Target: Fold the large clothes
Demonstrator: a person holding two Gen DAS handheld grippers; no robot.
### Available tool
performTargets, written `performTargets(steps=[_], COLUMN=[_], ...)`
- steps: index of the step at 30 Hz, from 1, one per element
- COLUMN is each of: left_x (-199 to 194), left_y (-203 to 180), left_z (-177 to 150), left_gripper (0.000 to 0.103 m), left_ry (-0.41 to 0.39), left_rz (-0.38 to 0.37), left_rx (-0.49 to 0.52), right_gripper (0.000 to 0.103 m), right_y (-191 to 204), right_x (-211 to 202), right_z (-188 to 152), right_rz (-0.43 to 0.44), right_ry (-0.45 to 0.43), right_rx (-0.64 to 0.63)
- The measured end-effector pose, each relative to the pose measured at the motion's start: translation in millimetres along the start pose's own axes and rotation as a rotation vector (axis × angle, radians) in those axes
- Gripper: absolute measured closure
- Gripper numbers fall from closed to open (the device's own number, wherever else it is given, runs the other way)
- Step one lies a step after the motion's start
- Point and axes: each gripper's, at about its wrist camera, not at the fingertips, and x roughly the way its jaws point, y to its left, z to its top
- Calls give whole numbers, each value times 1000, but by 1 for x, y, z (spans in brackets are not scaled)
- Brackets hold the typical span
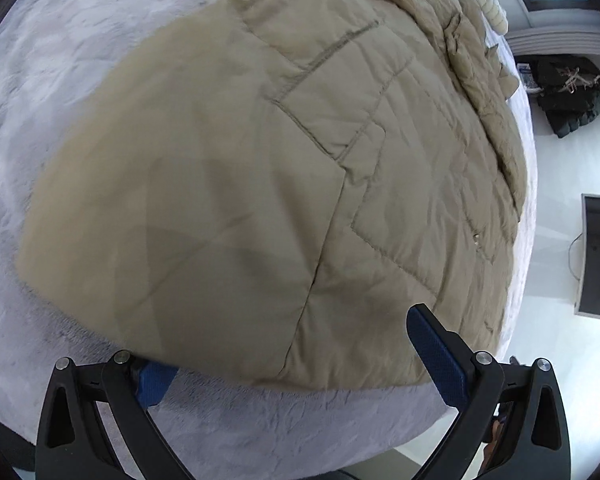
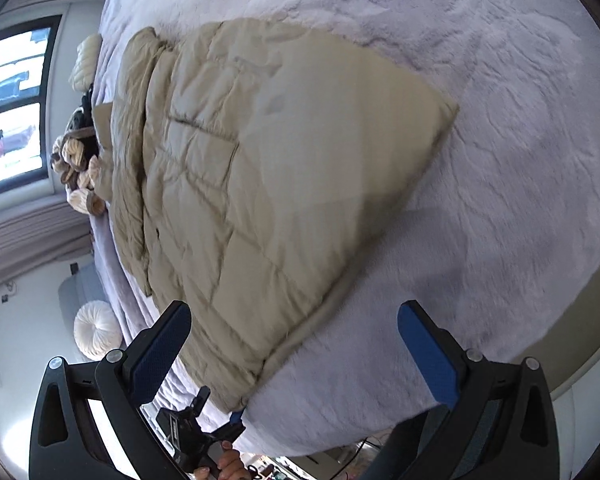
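Grey blanket [image 1: 80, 60] bears tan jacket [image 1: 260, 160], hem between spread left jaws.

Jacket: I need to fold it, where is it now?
The tan jacket lies spread on the grey blanket, just ahead of both open claws, near the bed's edge.

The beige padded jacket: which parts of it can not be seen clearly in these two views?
- Left wrist: beige padded jacket near half motion-blurred; its hem hides one left gripper finger.
- Left wrist: collar end cut off at top edge.
- Right wrist: near corner blurred; underside hidden against the bed cover.
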Motion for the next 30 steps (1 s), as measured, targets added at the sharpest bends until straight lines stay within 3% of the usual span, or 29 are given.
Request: performTargets(steps=[5,8,9,12,14,16,18,20,30], left_x=[5,2,0,-2,-4,-11,-22,-36,-105], left_y=[-9,-10,-10,-13,-16,-20,-25,-31,-109], left_z=[3,7,8,12,15,18,22,27,75], left_gripper=[0,3,9,45,80,86,90,91,91], left_ry=[-12,-37,-47,-55,-47,-50,-63,-85,-236], left_rz=[15,-15,-25,-69,-100,-125,-158,-184,-212], left_rx=[-6,-48,-61,-74,-54,-42,-48,-45,77], right_gripper=[0,0,0,0,3,23,73,87,92], right_y=[-8,-6,-6,0,0,-2,-3,1,117], right_x=[16,24,26,33,34,37,37,33,-4], right_z=[21,28,30,35,37,41,44,47,82], right_rz=[45,136,170,205,198,204,179,178,224], right_ry=[9,18,27,62,83,114,136,145,172], right_rx=[35,82,97,95,98,121,135,117,-217])
